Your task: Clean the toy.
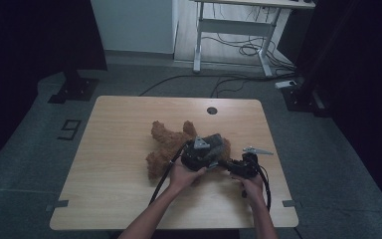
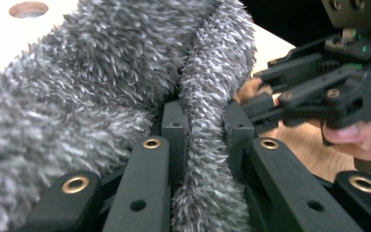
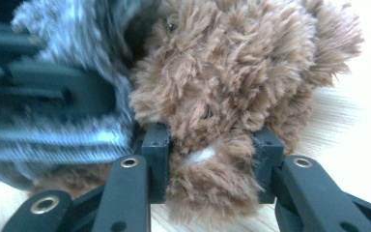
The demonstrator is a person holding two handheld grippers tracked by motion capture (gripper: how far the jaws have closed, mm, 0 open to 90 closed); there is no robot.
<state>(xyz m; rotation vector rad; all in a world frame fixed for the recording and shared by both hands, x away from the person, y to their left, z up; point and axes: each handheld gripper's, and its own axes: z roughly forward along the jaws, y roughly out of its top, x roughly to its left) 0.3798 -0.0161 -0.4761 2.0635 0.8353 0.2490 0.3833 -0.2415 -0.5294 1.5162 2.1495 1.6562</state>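
A brown plush bear [image 1: 166,142] lies on the wooden table [image 1: 119,164], with a grey fuzzy cloth [image 1: 216,141] over its right end. My left gripper [image 1: 206,149] is at that end. In the left gripper view it [image 2: 205,121] is shut on a fold of the grey fuzzy cloth [image 2: 101,63]. Just right of it, my right gripper [image 1: 235,167] points left at the bear. The right gripper view shows it [image 3: 210,140] shut on a bulge of the brown plush bear [image 3: 232,72], with the grey cloth [image 3: 72,29] and the blurred left gripper [image 3: 43,92] to its left.
A round cable hole [image 1: 212,110] lies near the table's far edge. On the floor behind stand a white desk frame [image 1: 234,30] with loose cables [image 1: 248,50] and two black stand bases [image 1: 73,89]. Both forearms come in over the table's near edge.
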